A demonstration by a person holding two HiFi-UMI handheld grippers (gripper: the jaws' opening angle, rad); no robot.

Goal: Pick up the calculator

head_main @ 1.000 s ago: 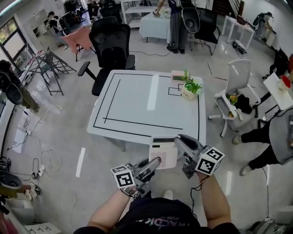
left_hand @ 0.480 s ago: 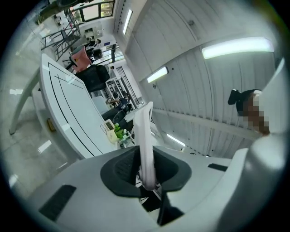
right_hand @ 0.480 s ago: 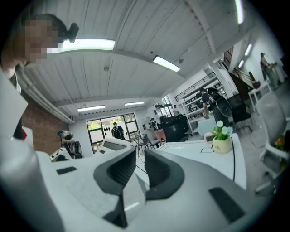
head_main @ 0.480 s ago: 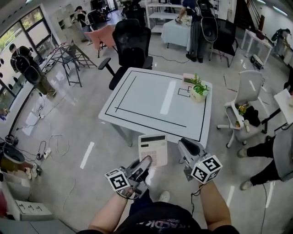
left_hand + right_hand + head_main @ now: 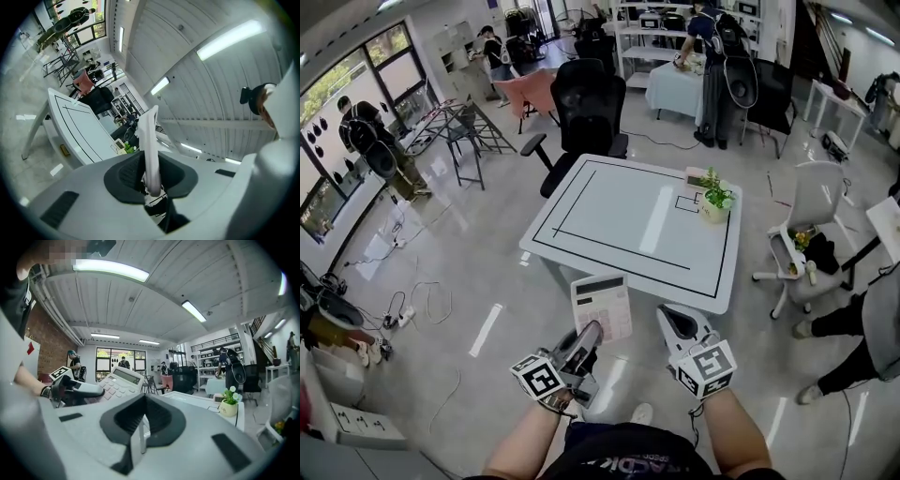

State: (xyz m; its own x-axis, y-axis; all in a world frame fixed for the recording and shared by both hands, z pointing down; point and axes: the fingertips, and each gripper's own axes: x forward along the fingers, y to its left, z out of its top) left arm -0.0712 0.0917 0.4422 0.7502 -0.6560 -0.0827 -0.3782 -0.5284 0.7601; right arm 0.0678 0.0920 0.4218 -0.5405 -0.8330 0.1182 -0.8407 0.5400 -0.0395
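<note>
The white calculator [image 5: 601,305] hangs in the air in front of the table's near edge, keys up. My left gripper [image 5: 586,339] is shut on its near edge; the left gripper view shows the calculator [image 5: 150,140] edge-on, clamped between the pads. My right gripper [image 5: 672,323] floats to the right of the calculator, apart from it, shut with nothing between its jaws. In the right gripper view the calculator [image 5: 117,380] and the left gripper [image 5: 75,390] lie to the left, and the right gripper [image 5: 142,427] has its pads together.
The white table [image 5: 619,220] with black tape lines stands ahead. A small potted plant [image 5: 715,199] and a little pink-white device [image 5: 697,176] sit at its far right corner. A black office chair [image 5: 592,108] is behind it, a white chair [image 5: 811,216] at the right. People stand in the background.
The right gripper has come off the calculator's right edge and its jaws have closed empty. The left gripper has carried the calculator off the table's front edge and up.
</note>
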